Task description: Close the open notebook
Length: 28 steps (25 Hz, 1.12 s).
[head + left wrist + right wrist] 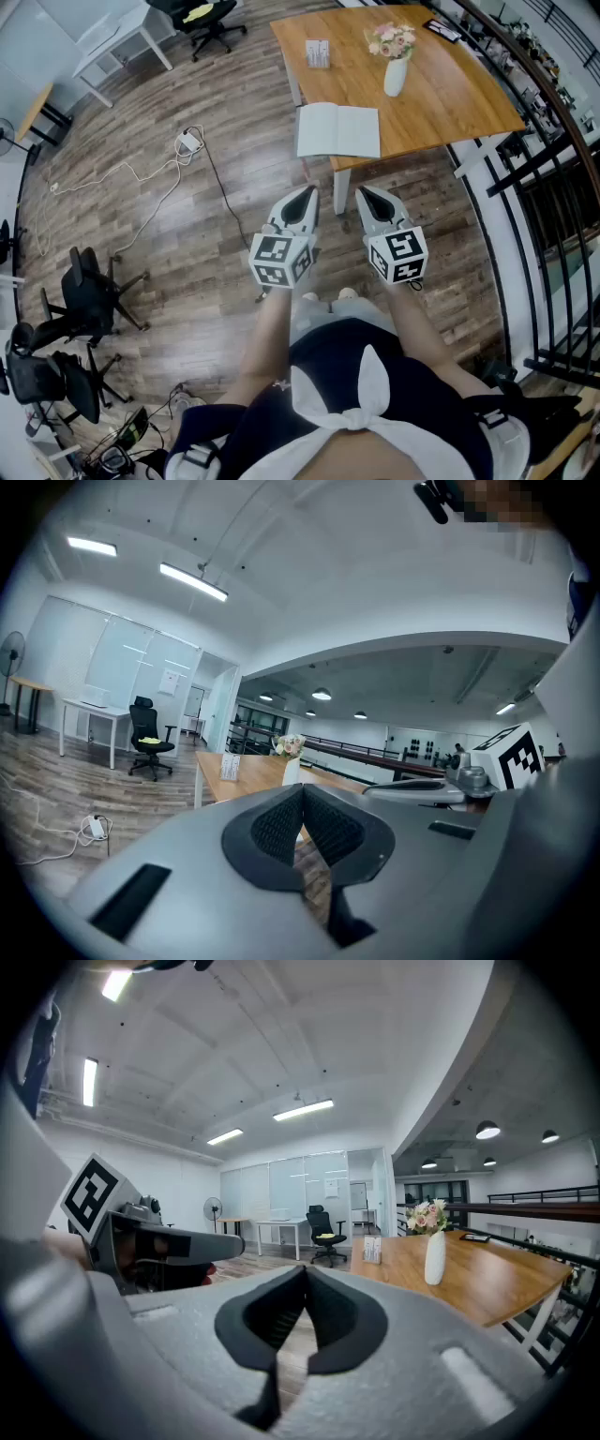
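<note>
Notebook (337, 131) lies open and flat at the near edge of the wooden bench (450, 94), its pages facing up and its near side right at the rim, with a white vase (395, 75) of flowers and a small card stand (317, 53) further back and well apart from it. Both tools are held side by side over the floor, short of the bench and touching nothing. The left tool (307, 195) is clenched with nothing between its jaws, and the right tool (366, 195) is likewise pressed together and empty. The step in hand looks like the approach. To do it well, bring one tool to one outer edge of the spread, slip a closed tip under that half, or open and pinch the cover there, and swing it over the spine onto the other half. The second tool would best press lightly on the resting half, since a book this close to the rim could slide off. Keep the sweep low and away from the vase.
</note>
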### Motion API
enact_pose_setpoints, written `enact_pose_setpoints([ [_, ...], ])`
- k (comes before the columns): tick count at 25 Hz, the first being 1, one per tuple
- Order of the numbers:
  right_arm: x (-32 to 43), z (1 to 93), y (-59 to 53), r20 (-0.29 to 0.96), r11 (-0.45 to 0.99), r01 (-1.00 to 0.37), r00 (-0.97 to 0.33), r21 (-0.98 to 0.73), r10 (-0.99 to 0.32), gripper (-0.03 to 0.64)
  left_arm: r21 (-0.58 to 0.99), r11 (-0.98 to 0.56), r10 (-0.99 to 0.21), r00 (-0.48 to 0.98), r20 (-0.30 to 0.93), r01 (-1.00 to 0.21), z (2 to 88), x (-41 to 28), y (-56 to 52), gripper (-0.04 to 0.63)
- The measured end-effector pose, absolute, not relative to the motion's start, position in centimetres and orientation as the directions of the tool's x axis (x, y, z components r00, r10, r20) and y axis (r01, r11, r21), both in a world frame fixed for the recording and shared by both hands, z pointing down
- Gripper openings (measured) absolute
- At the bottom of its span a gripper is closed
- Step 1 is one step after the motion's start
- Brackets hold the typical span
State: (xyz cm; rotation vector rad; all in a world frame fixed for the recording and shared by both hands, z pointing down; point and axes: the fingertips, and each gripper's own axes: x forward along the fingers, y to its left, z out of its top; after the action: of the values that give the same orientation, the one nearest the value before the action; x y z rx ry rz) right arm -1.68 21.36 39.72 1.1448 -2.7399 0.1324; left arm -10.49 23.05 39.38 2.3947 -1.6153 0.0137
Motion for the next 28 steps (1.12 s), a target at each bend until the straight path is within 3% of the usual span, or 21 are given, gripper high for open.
enact_pose_setpoints([
  [14,1.0,42.3,19.1,0.216,0.711,-0.701,-0.704,-0.055,-0.677,-0.003,0.257,-0.270,-0.925,0.324,0.197,-0.928,43.0,-9.5,21.6,0.017],
  [28,-1.9,44.6,8.7,0.276,0.692,-0.720,-0.678,-0.056,-0.682,-0.003,0.290,-0.247,-0.912,0.323,0.255,-0.925,45.2,-14.1,10.3,0.018],
])
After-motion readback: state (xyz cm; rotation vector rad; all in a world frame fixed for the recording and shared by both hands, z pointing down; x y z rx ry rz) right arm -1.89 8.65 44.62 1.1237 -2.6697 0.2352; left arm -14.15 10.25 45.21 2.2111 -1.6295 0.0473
